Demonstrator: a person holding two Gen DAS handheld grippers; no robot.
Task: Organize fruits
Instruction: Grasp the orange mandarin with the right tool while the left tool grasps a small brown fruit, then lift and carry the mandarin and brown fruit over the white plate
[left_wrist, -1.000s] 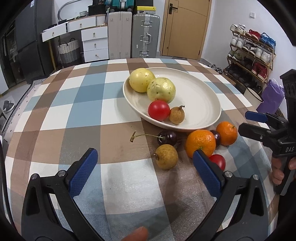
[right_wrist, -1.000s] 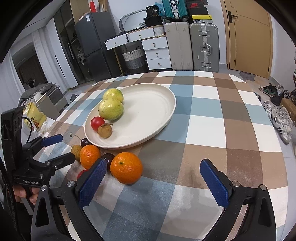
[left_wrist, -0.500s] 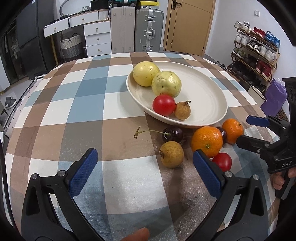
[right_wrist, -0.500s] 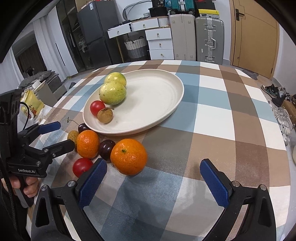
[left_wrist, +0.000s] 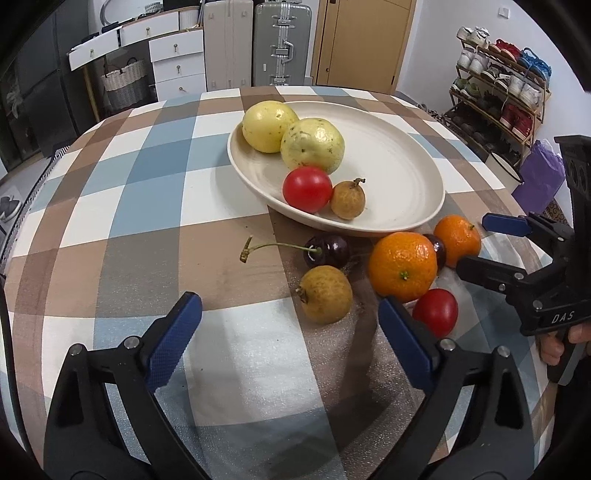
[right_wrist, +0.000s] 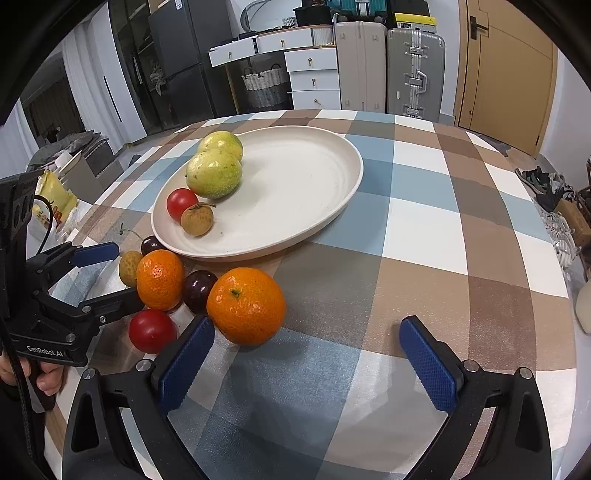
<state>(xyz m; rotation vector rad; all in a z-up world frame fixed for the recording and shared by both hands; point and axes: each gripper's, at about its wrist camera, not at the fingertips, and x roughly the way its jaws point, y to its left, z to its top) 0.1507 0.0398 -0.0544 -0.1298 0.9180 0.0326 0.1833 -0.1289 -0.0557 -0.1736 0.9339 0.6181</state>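
Observation:
A cream plate (left_wrist: 399, 173) (right_wrist: 295, 192) holds two yellow-green fruits (left_wrist: 312, 146), a red tomato (left_wrist: 307, 189) and a brown longan (left_wrist: 347, 199). On the cloth in front of the plate lie a cherry (left_wrist: 327, 251), a longan (left_wrist: 325, 294), a large orange (left_wrist: 403, 266) (right_wrist: 159, 279), a small orange (left_wrist: 458, 240) (right_wrist: 245, 305), a dark plum (right_wrist: 198, 286) and a red tomato (left_wrist: 436, 312) (right_wrist: 152, 330). My left gripper (left_wrist: 290, 338) is open and empty just short of the loose longan. My right gripper (right_wrist: 306, 356) is open and empty, its left finger beside the near orange.
The round table has a checked cloth (left_wrist: 147, 184). Suitcases (left_wrist: 280, 44), white drawers (left_wrist: 177, 55) and a door stand behind. A shoe rack (left_wrist: 498, 74) is at the right. The other gripper shows in each view (left_wrist: 517, 254) (right_wrist: 74, 280).
Both grippers have moved forward and lower toward the loose fruit, which looms larger. Both stay open. No fruit has moved.

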